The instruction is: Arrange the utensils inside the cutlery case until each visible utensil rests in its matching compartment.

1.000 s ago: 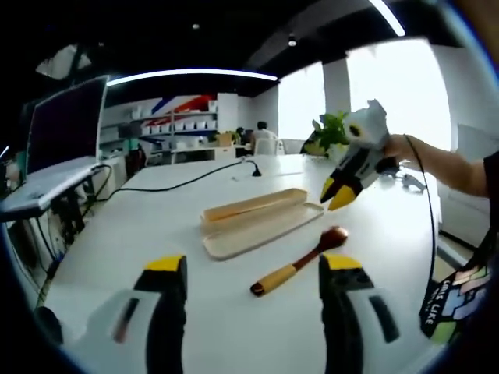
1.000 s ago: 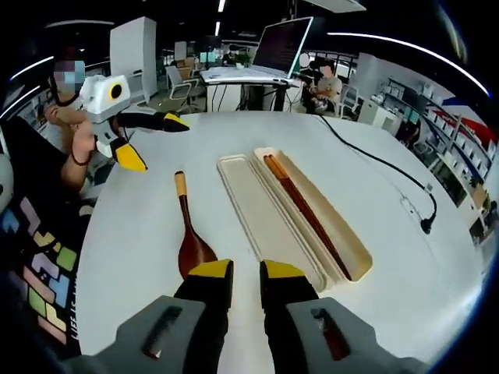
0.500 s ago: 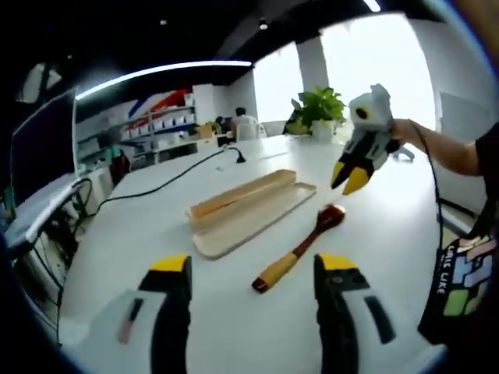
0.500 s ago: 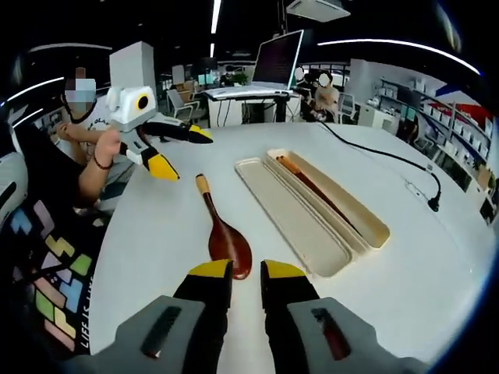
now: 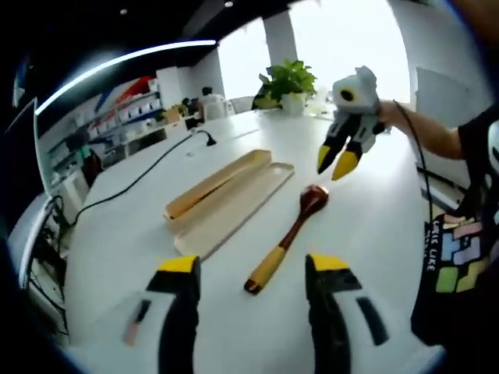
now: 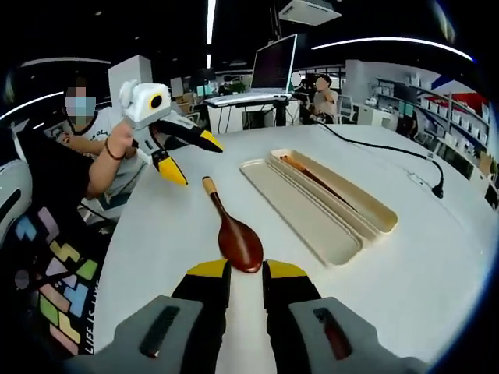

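Observation:
A wooden spoon with a yellow-tipped handle lies on the white table beside the open beige cutlery case. Its handle end sits just ahead of my left gripper, which is open with nothing between its jaws. Beyond the spoon's bowl hovers my right gripper. In the right gripper view the spoon's bowl lies directly in front of my right gripper, which is shut and empty. Dark chopsticks rest in the case's far tray; the near tray holds nothing. My left gripper is open above the handle.
A black cable with a plug runs across the table behind the case. A potted plant stands at the far edge. A monitor on a stand and seated people are beyond the table. The person's torso is close at the table's edge.
Both grippers have come closer to the spoon: the left toward its handle end, the right down toward its bowl. The spoon and case have not moved. Jaw states are unchanged.

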`<state>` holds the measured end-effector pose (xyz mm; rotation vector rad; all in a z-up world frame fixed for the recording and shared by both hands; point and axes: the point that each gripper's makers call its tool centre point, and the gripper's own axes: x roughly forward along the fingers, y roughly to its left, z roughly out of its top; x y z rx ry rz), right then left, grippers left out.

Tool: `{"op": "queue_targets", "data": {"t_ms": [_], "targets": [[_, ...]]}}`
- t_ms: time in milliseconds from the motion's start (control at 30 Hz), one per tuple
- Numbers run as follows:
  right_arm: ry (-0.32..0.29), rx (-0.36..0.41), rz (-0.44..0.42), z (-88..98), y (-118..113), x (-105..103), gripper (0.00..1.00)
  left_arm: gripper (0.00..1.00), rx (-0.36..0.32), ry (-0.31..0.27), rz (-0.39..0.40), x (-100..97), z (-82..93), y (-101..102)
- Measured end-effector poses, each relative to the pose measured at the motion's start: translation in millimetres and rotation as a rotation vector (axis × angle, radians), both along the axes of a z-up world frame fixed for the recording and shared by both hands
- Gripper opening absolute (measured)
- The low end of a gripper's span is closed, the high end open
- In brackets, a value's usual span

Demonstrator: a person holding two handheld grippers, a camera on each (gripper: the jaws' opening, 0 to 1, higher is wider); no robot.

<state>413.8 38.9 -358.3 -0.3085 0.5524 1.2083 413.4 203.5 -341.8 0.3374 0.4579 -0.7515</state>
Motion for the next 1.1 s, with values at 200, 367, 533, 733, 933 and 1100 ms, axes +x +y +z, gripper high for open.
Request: {"op": "queue_targets", "data": {"t_ms": [200, 367, 533, 733, 933, 1100], "targets": [[-0.003, 0.024, 0.003, 0.8, 1, -4, 0.16, 0.49, 0.055, 0.053, -0.076, -6.8, -5.7, -5], [0.000, 0.031, -0.003, 0.1, 2, -6, 0.16, 0.47, 0.093, 0.075, -0.120, -10.3, -12.8, -9], [-0.014, 0.041, -0.004, -0.6, 5, -7, 0.17, 0.41, 0.114, 0.111, -0.157, -8.9, -20.0, -14], [-0.051, 0.089, -0.022, 2.2, 7, 0, 0.17, 0.39, 0.113, 0.160, -0.172, -11.9, -21.8, -21], [-0.063, 0.080, -0.009, -3.2, 9, -5, 0.19, 0.37, 0.149, 0.157, -0.211, -12.1, -23.0, -28], [-0.072, 0.069, 0.001, -5.2, 13, -7, 0.20, 0.33, 0.166, 0.173, -0.212, -10.1, -28.7, -27]]}}
